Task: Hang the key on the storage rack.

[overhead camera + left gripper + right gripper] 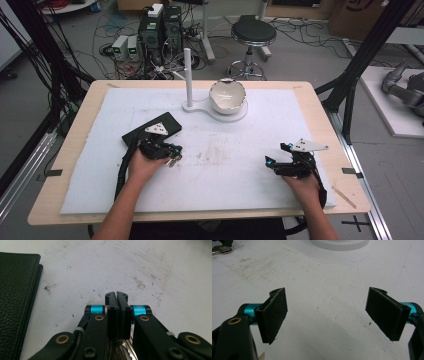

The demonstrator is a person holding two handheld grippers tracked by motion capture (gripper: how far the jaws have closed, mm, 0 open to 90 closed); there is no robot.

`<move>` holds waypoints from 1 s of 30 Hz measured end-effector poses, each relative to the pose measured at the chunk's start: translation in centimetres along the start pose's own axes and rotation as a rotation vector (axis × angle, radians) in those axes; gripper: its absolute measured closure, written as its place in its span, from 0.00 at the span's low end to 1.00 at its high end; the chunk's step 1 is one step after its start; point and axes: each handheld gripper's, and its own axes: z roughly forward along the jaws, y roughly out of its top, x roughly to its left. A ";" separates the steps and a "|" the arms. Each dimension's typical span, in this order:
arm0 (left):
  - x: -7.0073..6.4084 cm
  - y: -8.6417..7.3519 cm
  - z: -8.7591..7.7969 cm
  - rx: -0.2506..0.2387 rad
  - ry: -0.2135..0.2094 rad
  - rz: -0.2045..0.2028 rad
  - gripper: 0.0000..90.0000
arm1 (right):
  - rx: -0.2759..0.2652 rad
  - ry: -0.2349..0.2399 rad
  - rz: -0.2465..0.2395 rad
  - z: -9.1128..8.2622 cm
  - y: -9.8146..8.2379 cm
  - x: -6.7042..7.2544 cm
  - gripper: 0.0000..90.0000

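Note:
My left gripper (171, 156) (116, 296) rests low on the white mat (225, 165), its jaws pressed together. A small bunch of metal keys (174, 161) (123, 350) shows between the jaws near their base and sticks out at the tip. The keys (220, 250) also appear at the top left of the right gripper view. A black leather wallet (152, 130) (15, 302) lies flat just behind and left of that gripper. My right gripper (272, 162) (327, 312) sits at the mat's right side, jaws wide apart with bare mat between them.
A white bowl (227, 95) sits on a white stand base (235, 114) (339, 243) with an upright white post (188, 75) at the mat's far middle. Beyond the wooden table edge (200, 83) are a stool (252, 32), computers and cables.

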 end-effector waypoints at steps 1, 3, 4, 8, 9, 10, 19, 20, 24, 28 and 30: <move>0.0 0.0 -0.1 0.003 0.004 0.007 0.97 | 0.000 0.000 0.000 0.0 0.0 0.0 0.20; -0.2 0.1 -0.3 -0.007 0.006 0.006 0.98 | 0.000 0.000 -0.002 0.0 0.0 0.0 0.20; -0.4 0.3 -0.8 -0.027 -0.004 0.006 0.98 | -0.001 0.001 -0.002 0.0 0.0 0.0 0.20; -1.0 1.0 -2.2 -0.078 0.002 0.016 0.98 | -0.001 0.001 -0.001 0.0 0.0 0.1 0.20; -1.2 1.4 -2.7 -0.099 0.003 0.021 0.98 | -0.001 0.001 -0.001 0.0 0.0 0.1 0.20; -1.7 2.2 -3.7 -0.114 0.003 0.038 0.98 | -0.003 0.001 -0.006 0.0 0.0 0.0 0.20; -2.3 6.6 -6.8 -0.159 0.000 0.092 0.98 | -0.006 0.008 -0.012 0.1 0.2 0.2 0.20; -2.2 7.1 -7.0 -0.162 0.002 0.094 0.98 | -0.006 0.007 -0.012 0.1 0.2 0.2 0.20; -1.9 9.6 -7.9 -0.189 -0.005 0.103 0.98 | -0.001 0.010 -0.015 0.3 0.2 0.2 0.20; -1.4 12.2 -8.2 -0.197 0.011 0.119 0.98 | 0.001 0.010 -0.015 0.4 0.3 0.2 0.20; -1.0 13.4 -8.3 -0.212 0.008 0.119 0.98 | 0.000 0.010 -0.013 0.4 0.3 0.2 0.20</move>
